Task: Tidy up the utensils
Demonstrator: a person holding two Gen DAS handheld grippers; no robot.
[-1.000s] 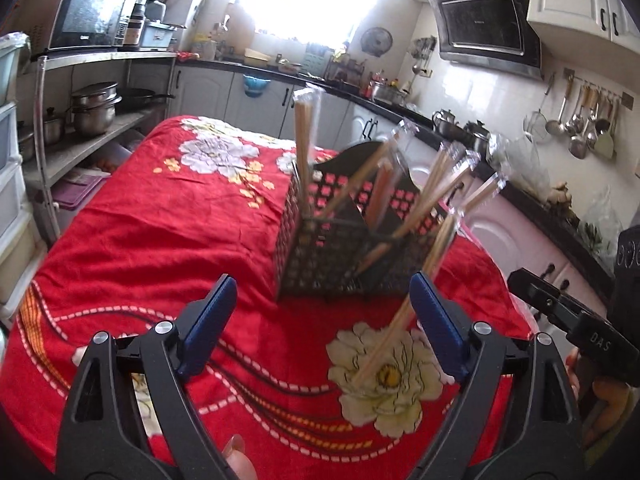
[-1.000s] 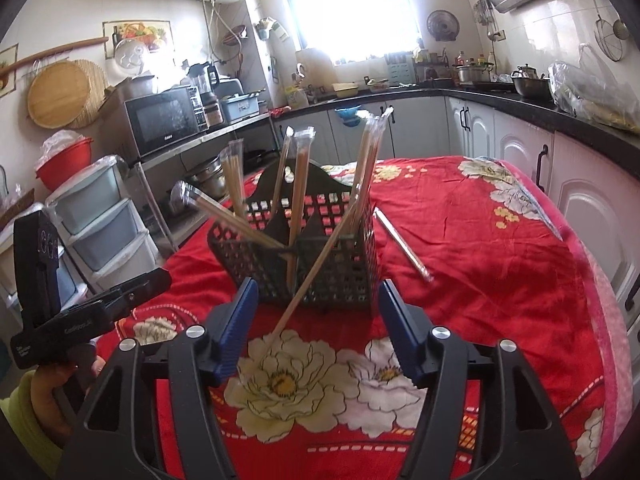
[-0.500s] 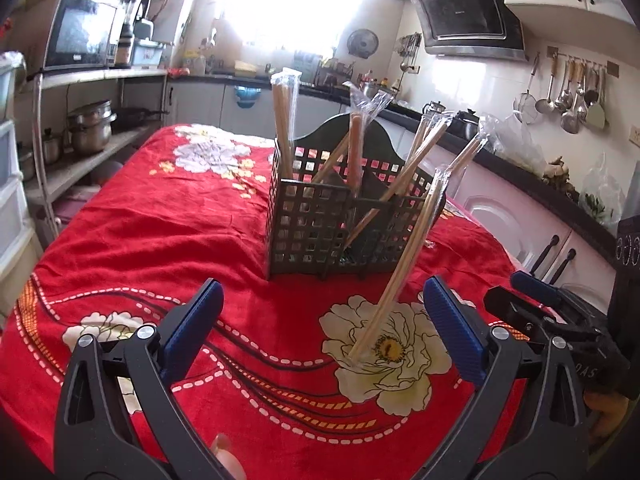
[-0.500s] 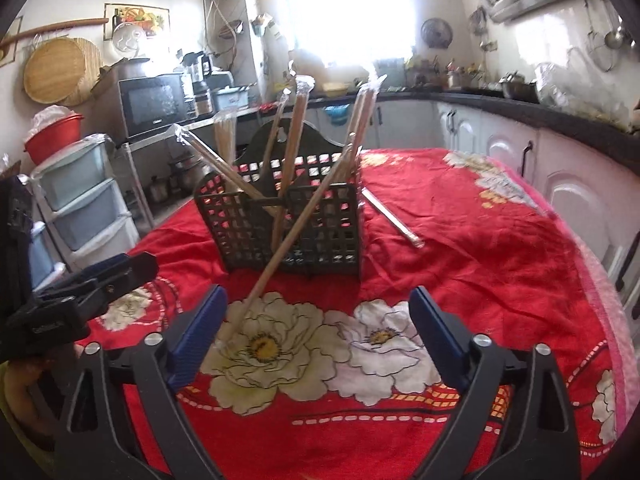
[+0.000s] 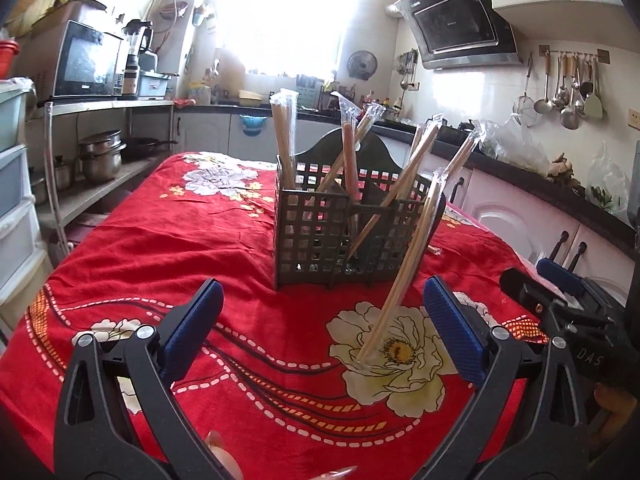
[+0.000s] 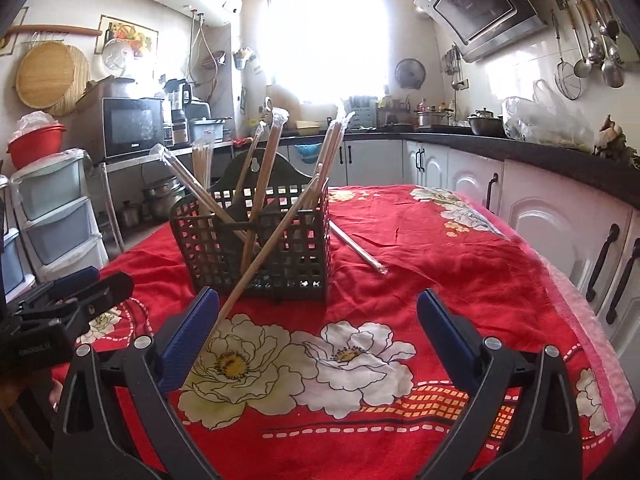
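A dark grid basket [image 5: 344, 236] [image 6: 260, 248] stands on the red flowered cloth and holds several plastic-wrapped chopstick pairs. Outside it, one wrapped pair [image 5: 404, 276] [image 6: 272, 248] leans on its rim, foot on a cream flower. Another wrapped pair [image 6: 356, 248] lies flat on the cloth beside the basket. My left gripper [image 5: 321, 284] is open just short of the basket; the leaning pair's foot lies between its fingers, untouched. My right gripper [image 6: 318, 294] has its jaws opening, and the leaning pair runs down just beside its left finger [image 6: 188, 328] without being gripped.
The table's cloth [image 5: 180, 248] falls away at the edges. A shelf rack with pots [image 5: 100, 156] and plastic drawers [image 6: 56, 216] stand on one side, white cabinets [image 6: 560, 232] on the other. Each gripper shows at the edge of the other's view.
Both grippers' jaws have spread wider and both have sunk a little toward the table. The basket and the chopstick pairs have stayed where they were.
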